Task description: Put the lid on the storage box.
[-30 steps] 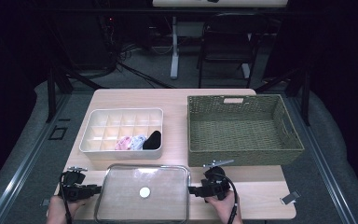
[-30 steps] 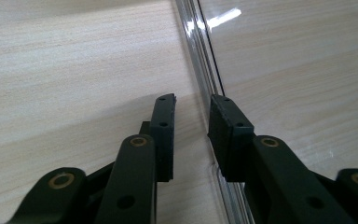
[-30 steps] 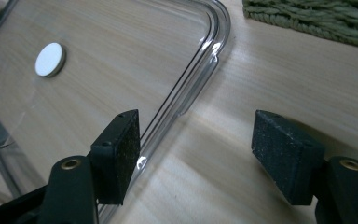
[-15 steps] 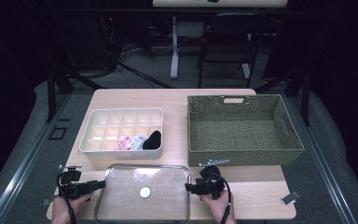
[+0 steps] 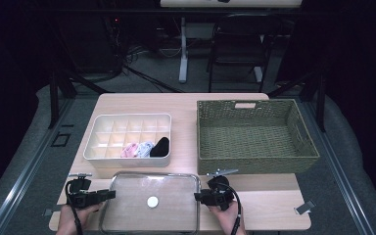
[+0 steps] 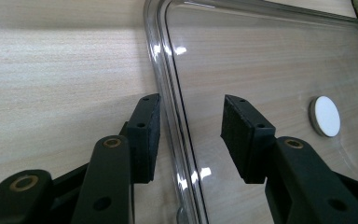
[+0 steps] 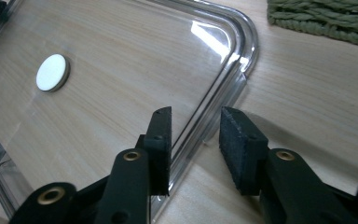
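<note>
Both hands lie low at the near edge of the wooden worktop [image 5: 186, 105]. The left gripper [image 6: 189, 128] and right gripper [image 7: 195, 135] each straddle a side rim of the flat clear plastic lid [image 5: 149, 200], jaws apart. Both have slid nearer since before.

The near edge of the clear lid [image 5: 149, 201] is cut off by the bottom of the high view, as are the forearms behind both hands. The small items in the divided box [image 5: 127, 138] cannot be identified at this size. In the right gripper view the woven basket [image 7: 324, 18] is cropped at the top corner.
</note>
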`<state>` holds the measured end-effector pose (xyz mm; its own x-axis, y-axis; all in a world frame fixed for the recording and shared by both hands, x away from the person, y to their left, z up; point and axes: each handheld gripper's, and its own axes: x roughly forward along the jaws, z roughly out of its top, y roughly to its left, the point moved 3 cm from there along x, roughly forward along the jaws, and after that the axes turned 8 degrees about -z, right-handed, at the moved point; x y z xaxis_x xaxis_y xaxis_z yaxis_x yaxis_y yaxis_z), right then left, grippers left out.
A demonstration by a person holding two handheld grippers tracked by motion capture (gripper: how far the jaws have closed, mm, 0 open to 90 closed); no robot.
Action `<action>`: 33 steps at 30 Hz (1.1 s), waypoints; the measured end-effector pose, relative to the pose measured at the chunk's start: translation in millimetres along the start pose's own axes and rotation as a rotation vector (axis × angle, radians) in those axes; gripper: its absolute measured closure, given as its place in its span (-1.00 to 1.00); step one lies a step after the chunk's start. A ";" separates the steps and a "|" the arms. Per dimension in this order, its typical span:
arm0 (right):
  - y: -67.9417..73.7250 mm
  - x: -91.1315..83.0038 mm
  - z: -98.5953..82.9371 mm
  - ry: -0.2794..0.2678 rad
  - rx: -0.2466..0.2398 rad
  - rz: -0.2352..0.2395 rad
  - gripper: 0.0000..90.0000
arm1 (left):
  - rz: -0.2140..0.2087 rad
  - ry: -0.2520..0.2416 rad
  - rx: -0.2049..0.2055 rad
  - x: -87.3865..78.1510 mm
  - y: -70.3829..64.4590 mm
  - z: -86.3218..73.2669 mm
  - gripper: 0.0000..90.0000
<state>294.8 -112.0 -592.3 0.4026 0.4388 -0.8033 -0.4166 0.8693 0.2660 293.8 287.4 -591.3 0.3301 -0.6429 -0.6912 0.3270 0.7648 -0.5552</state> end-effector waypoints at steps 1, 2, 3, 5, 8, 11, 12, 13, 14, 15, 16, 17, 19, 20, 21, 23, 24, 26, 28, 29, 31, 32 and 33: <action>1.0 0.0 -0.1 -0.002 -0.006 -0.006 0.45 | -0.004 -0.004 -0.008 0.0 0.1 -0.1 0.27; 1.8 -0.1 -0.1 0.000 -0.014 -0.015 0.46 | -0.010 -0.010 -0.017 0.1 0.3 -0.1 0.27; 1.9 0.0 -0.4 -0.004 -0.016 -0.021 0.48 | -0.013 -0.005 -0.015 -0.5 1.4 -0.2 0.27; 1.6 0.0 -0.6 -0.007 -0.014 -0.018 0.50 | -0.022 -0.004 -0.026 -0.7 2.0 0.1 0.28; 1.3 -0.1 -1.4 -0.013 -0.015 -0.018 0.50 | -0.033 -0.013 -0.051 -1.3 3.9 -0.2 0.35; 1.1 0.0 -1.7 -0.018 -0.014 -0.019 0.50 | -0.046 -0.024 -0.077 -1.4 5.5 -0.9 0.38; 1.0 0.0 -1.8 -0.019 -0.013 -0.016 0.51 | -0.049 -0.028 -0.086 -1.4 5.7 -1.1 0.38; 1.0 0.0 -1.9 -0.021 -0.013 -0.017 0.51 | -0.049 -0.026 -0.089 -1.6 5.6 -1.2 0.38; 1.0 0.0 -1.8 -0.020 -0.013 -0.017 0.51 | -0.049 -0.029 -0.089 -1.3 5.5 -1.0 0.38; 1.0 0.0 -1.8 -0.021 -0.011 -0.016 0.51 | -0.050 -0.027 -0.094 -1.7 5.6 -1.1 0.38; 0.9 0.0 -1.9 -0.021 -0.012 -0.017 0.51 | -0.055 -0.027 -0.092 -1.7 6.0 -1.0 0.38; 0.8 0.0 -1.9 -0.020 -0.013 -0.015 0.51 | -0.057 -0.029 -0.093 -1.6 6.2 -1.0 0.38; 0.8 0.1 -2.0 -0.024 -0.010 -0.015 0.51 | -0.052 -0.027 -0.092 -1.7 6.3 -1.0 0.41; 0.8 0.1 -2.1 -0.025 -0.009 -0.014 0.51 | -0.071 -0.019 -0.089 -1.1 6.9 -1.8 0.47; 0.5 0.1 -2.2 -0.028 -0.008 -0.014 0.51 | -0.081 -0.019 -0.096 -1.2 7.5 -2.5 0.48; -0.1 0.2 -2.0 -0.029 -0.009 -0.012 0.52 | -0.078 -0.004 -0.074 -1.5 6.7 -1.9 0.48; -0.3 0.3 -1.9 -0.029 -0.009 -0.010 0.52 | -0.076 -0.005 -0.071 -1.3 6.2 -2.0 0.48; -0.5 0.3 -1.8 -0.030 -0.011 -0.012 0.52 | -0.088 0.000 -0.059 -2.2 8.8 -2.2 0.49; -0.7 0.2 -2.0 -0.031 -0.014 -0.008 0.51 | -0.088 -0.001 -0.048 -2.9 10.2 -2.7 0.55; -0.7 0.2 -2.0 -0.031 -0.014 -0.008 0.51 | -0.087 -0.003 -0.051 -3.3 10.2 -3.3 0.55; -1.7 0.1 -2.2 -0.030 -0.016 -0.004 0.51 | -0.093 -0.007 -0.040 -4.3 10.8 -4.7 0.57; -1.7 0.1 -2.2 -0.030 -0.016 -0.004 0.51 | -0.098 -0.002 -0.039 -5.2 11.3 -5.5 0.57; -1.8 0.1 -2.3 -0.030 -0.016 -0.003 0.50 | -0.096 -0.013 -0.044 -5.1 10.5 -5.9 0.57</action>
<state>293.7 -114.0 -594.1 0.4282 0.4431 -0.7876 -0.4286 0.8668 0.2547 290.4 298.9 -596.4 0.3103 -0.7137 -0.6279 0.3188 0.7004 -0.6386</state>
